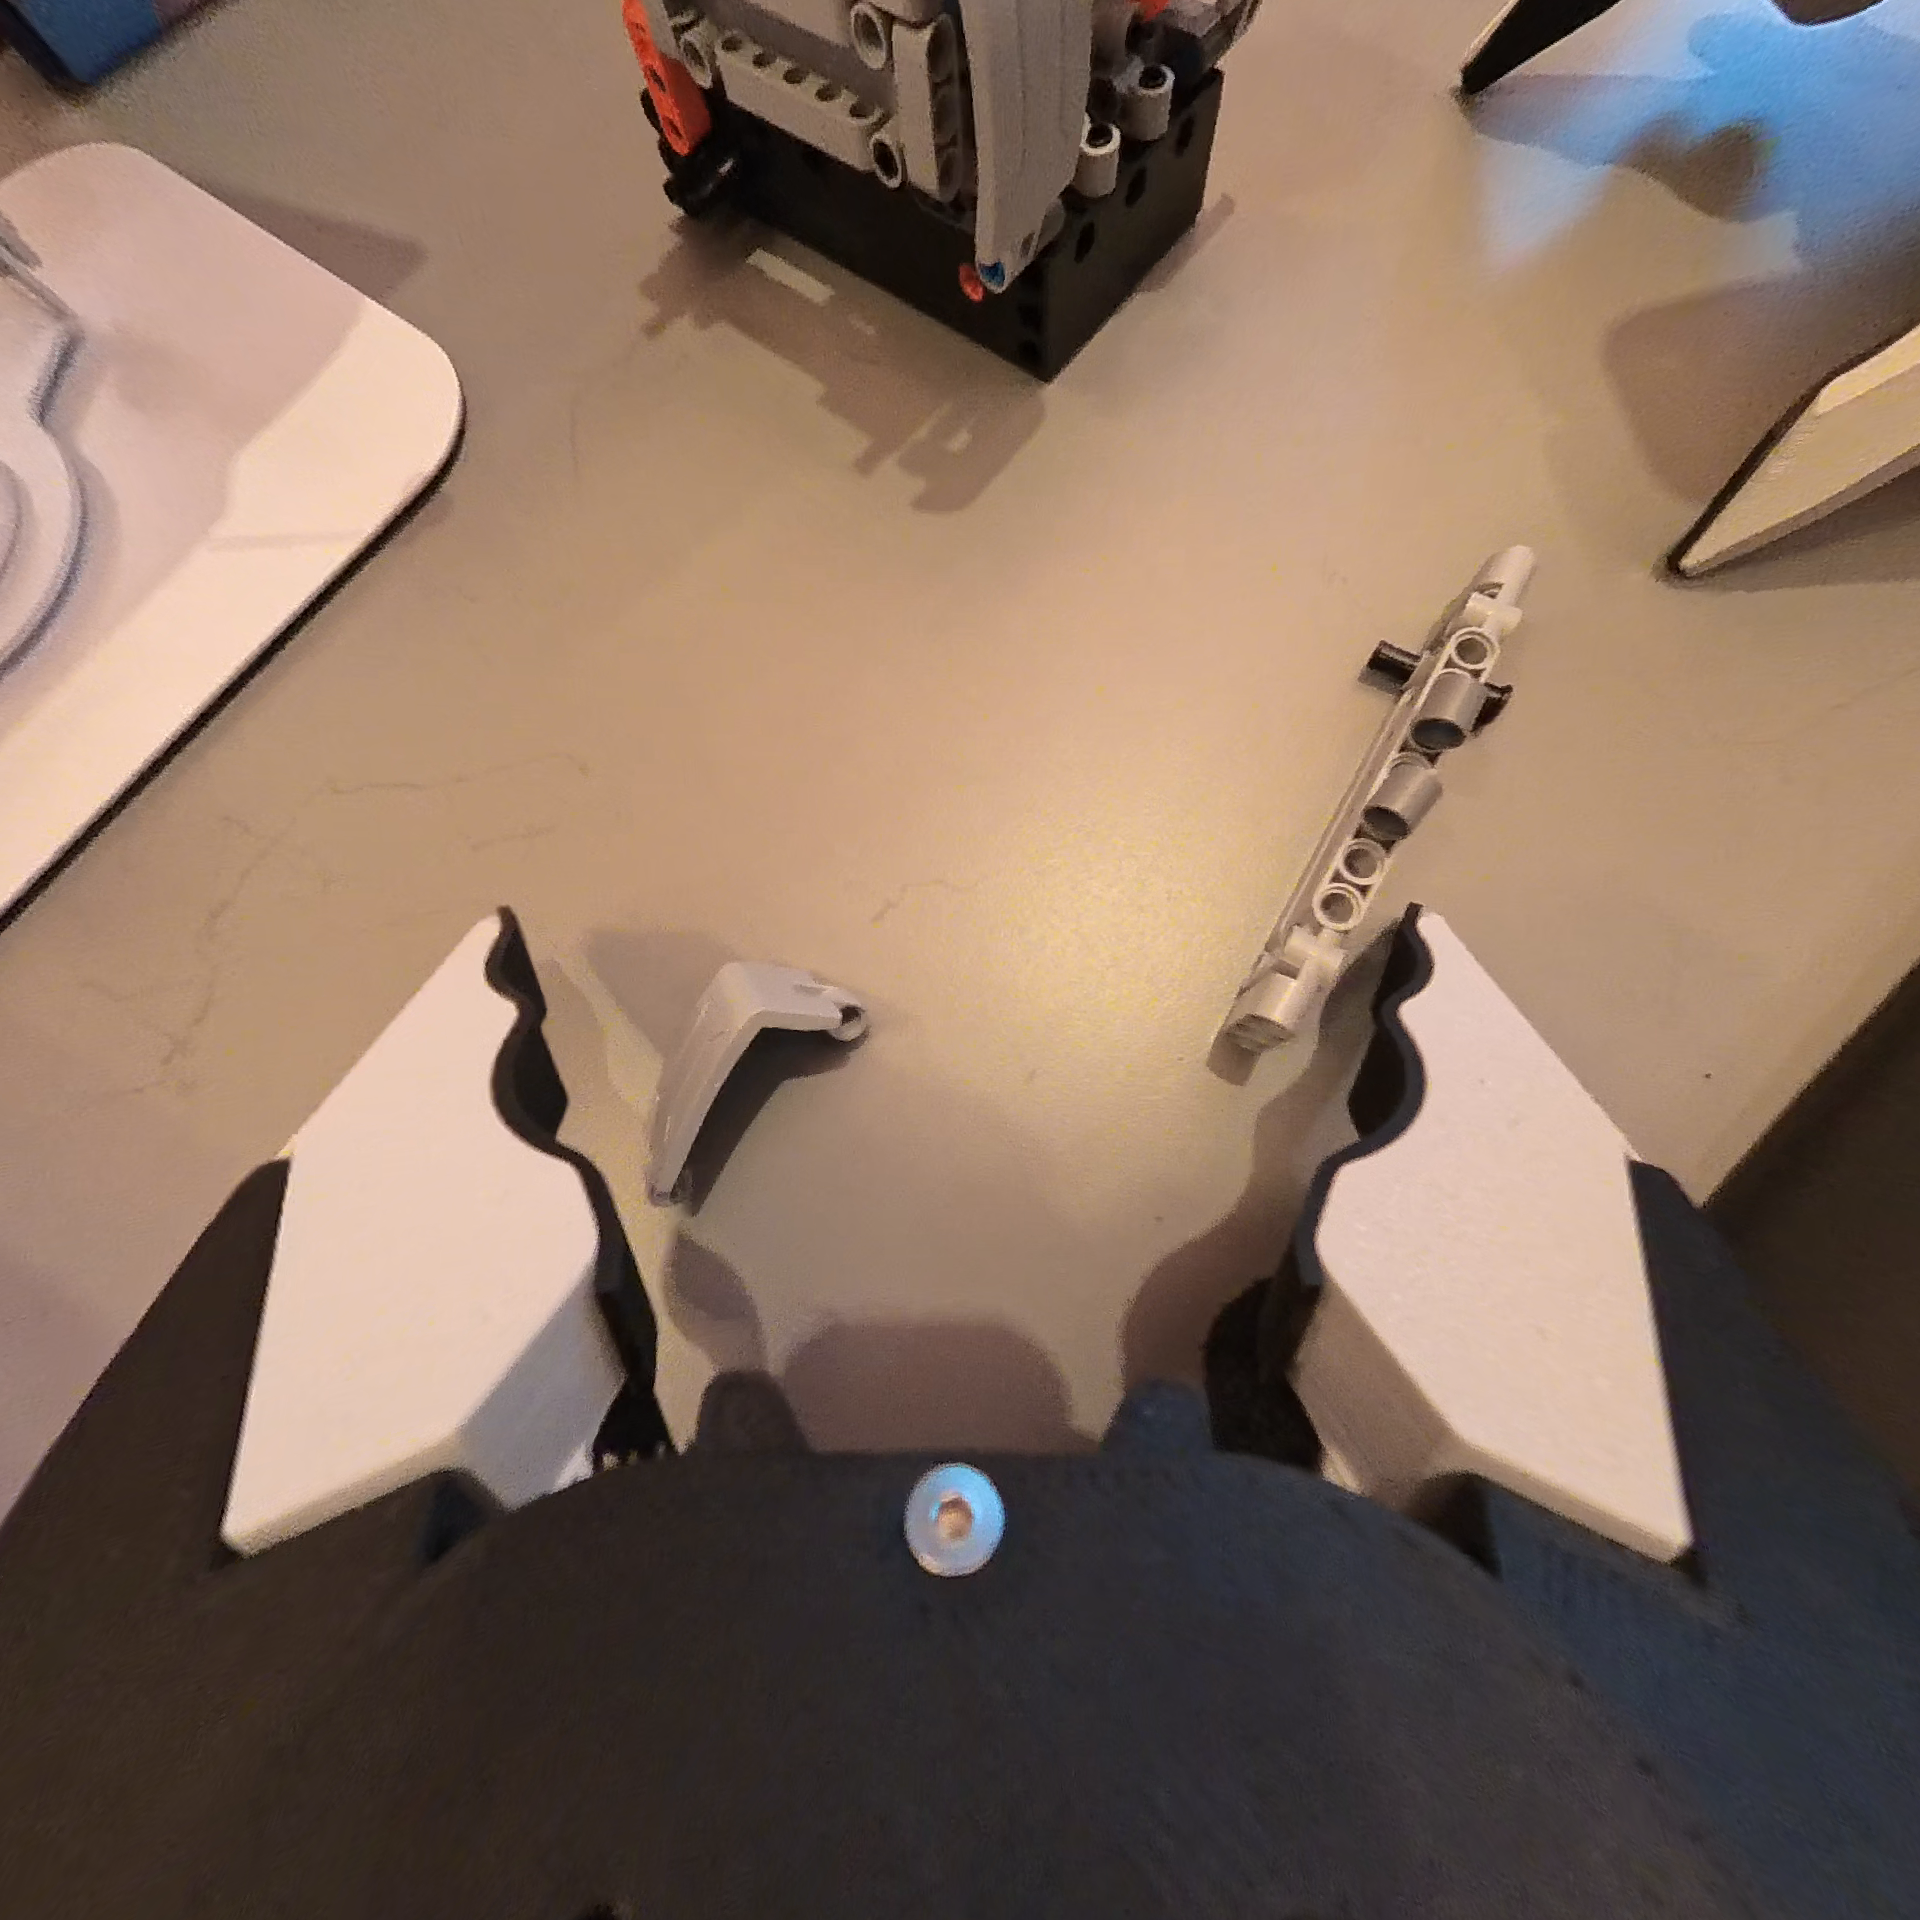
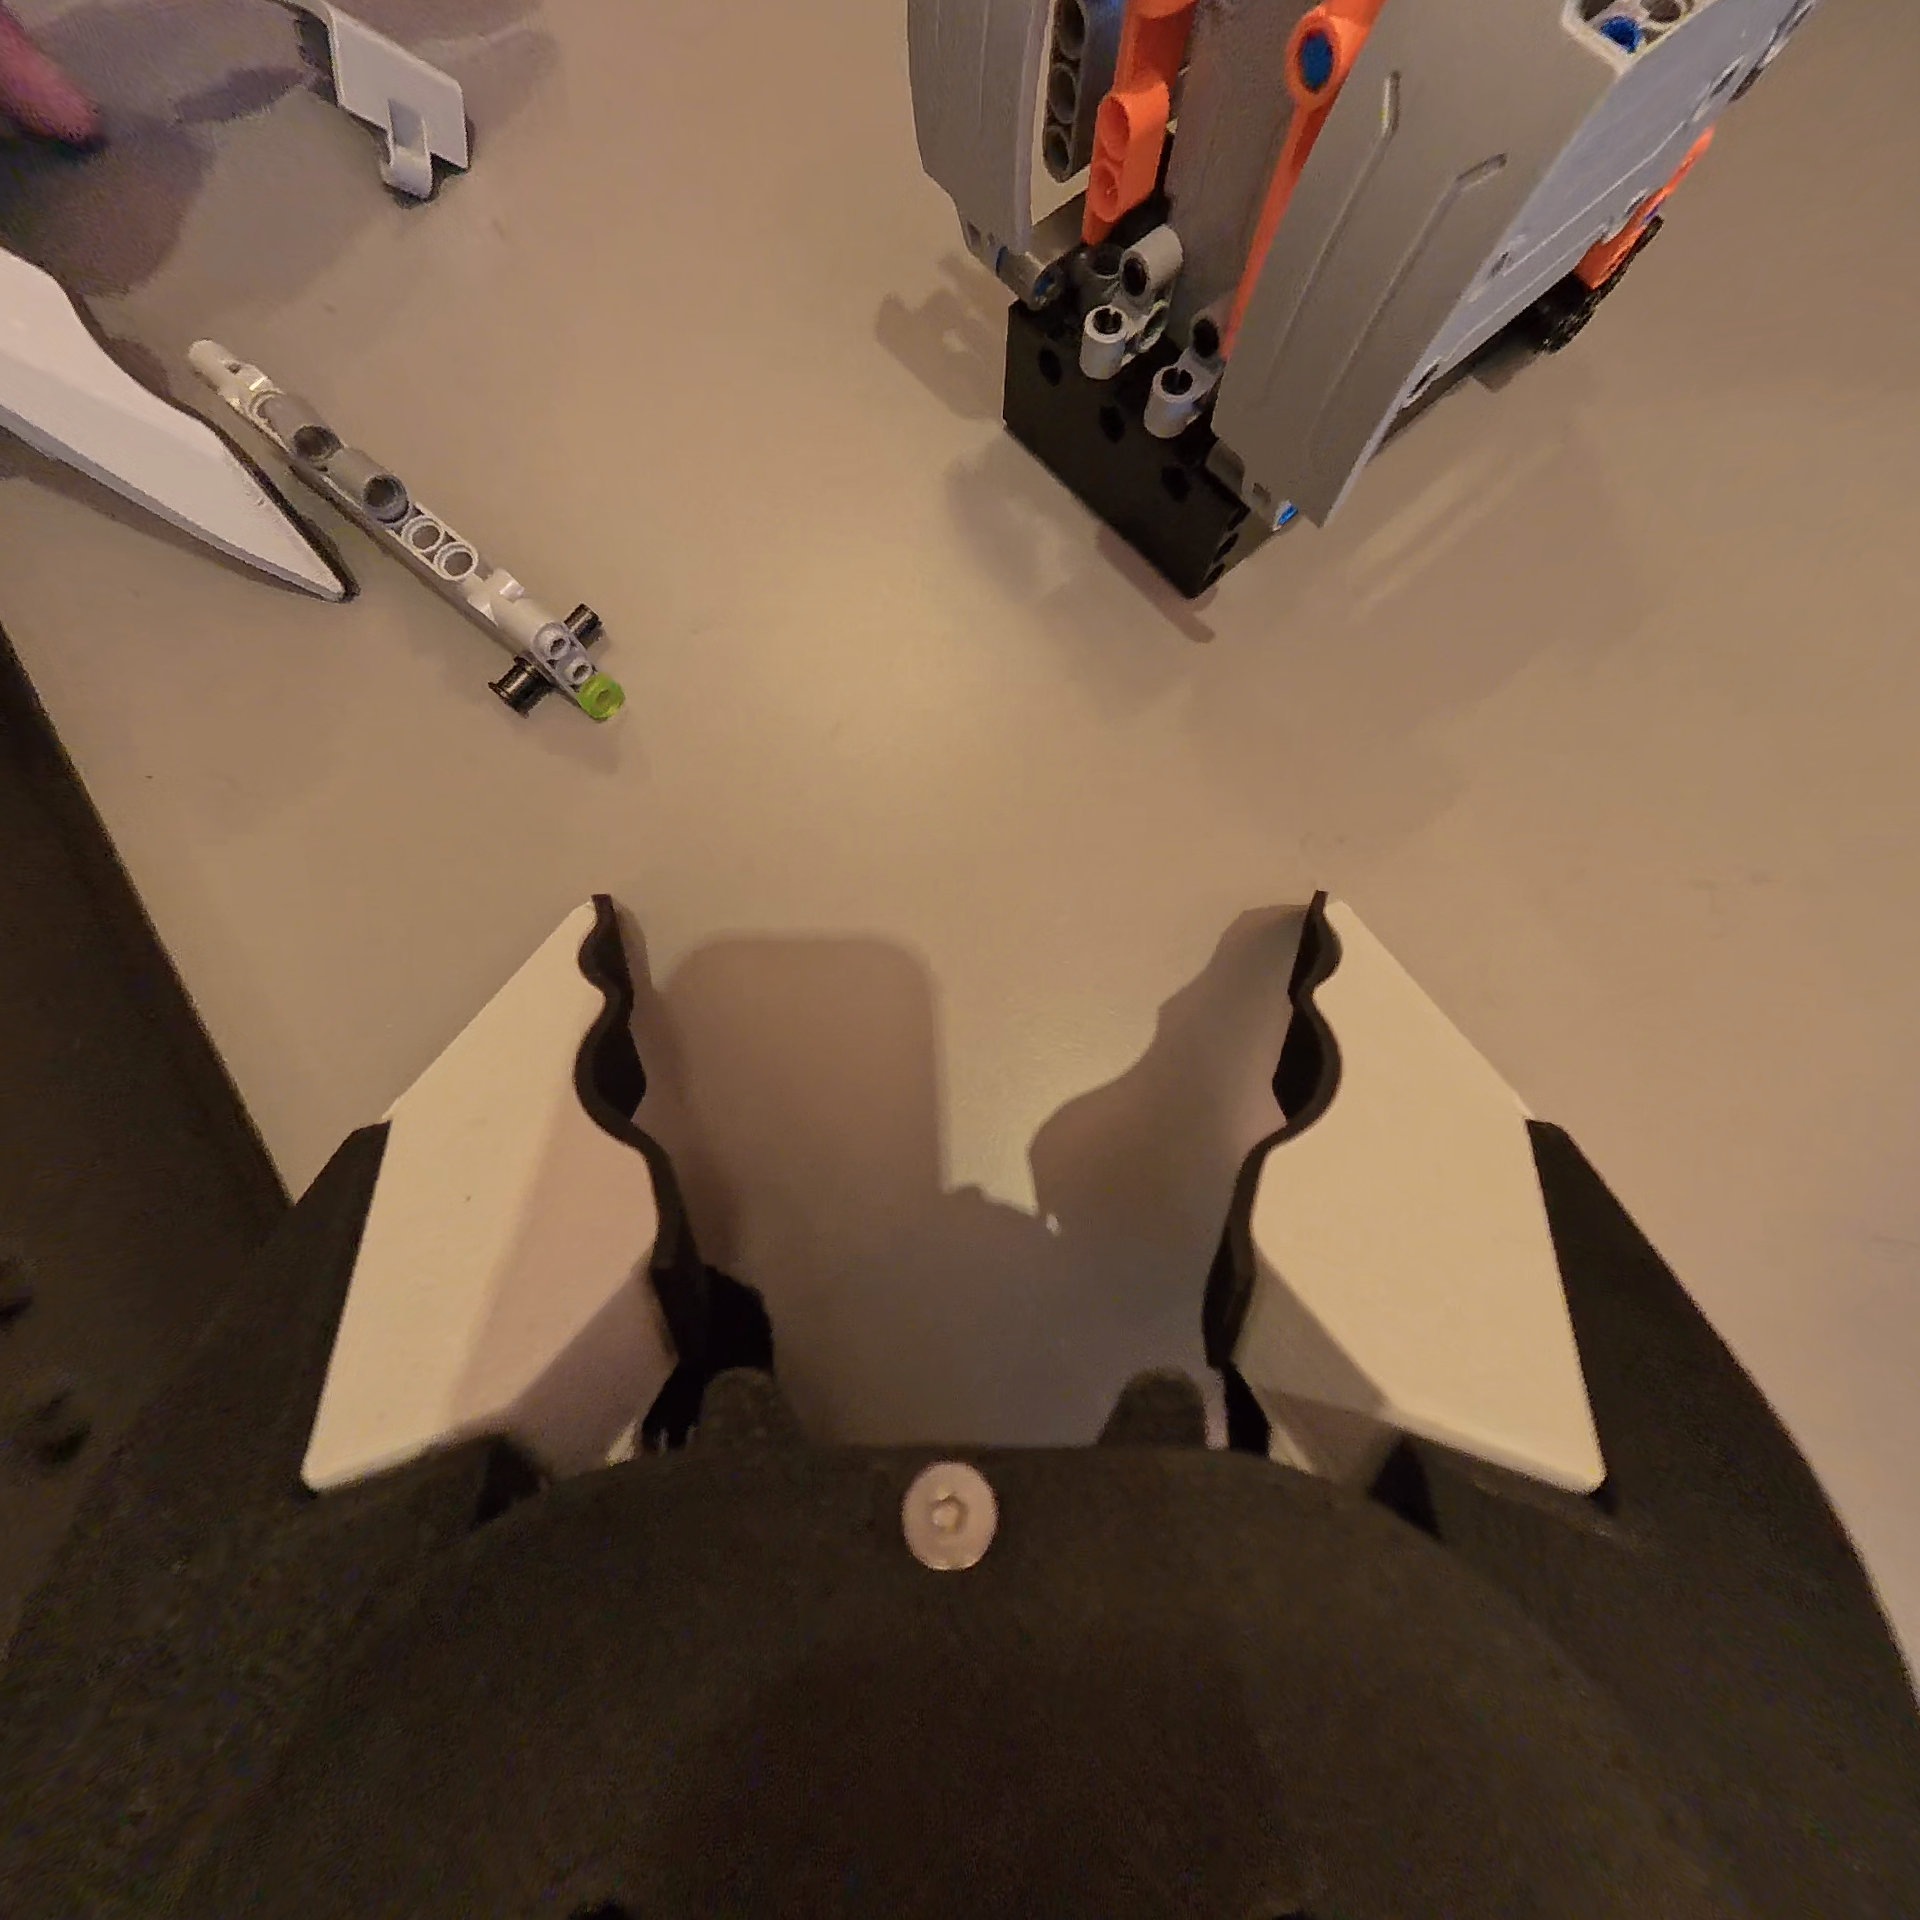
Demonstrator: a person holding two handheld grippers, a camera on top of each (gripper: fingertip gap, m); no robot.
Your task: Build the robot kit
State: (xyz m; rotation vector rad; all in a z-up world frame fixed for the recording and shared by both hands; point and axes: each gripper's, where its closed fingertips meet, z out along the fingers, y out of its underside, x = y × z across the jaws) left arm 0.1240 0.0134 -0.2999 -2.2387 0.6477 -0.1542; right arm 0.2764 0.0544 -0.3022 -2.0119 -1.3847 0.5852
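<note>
My left gripper (image 1: 956,925) is open and empty, low over the grey table. A small curved grey panel piece (image 1: 727,1060) lies between its fingers, nearer the left finger. A long light-grey beam assembly with black pins (image 1: 1382,810) lies beside the right fingertip; it also shows in the right wrist view (image 2: 416,530), with a green end. A brick model with grey panels and orange parts on a black base (image 1: 935,177) stands ahead, and also in the right wrist view (image 2: 1247,270). My right gripper (image 2: 956,914) is open and empty over bare table.
A white mat with rounded corners (image 1: 343,436) lies at the left. The other gripper's white finger shows at the right (image 1: 1808,468) and, in the right wrist view, at the left (image 2: 156,468). A grey panel piece (image 2: 395,94) lies far left. The table edge (image 2: 114,935) runs along the left.
</note>
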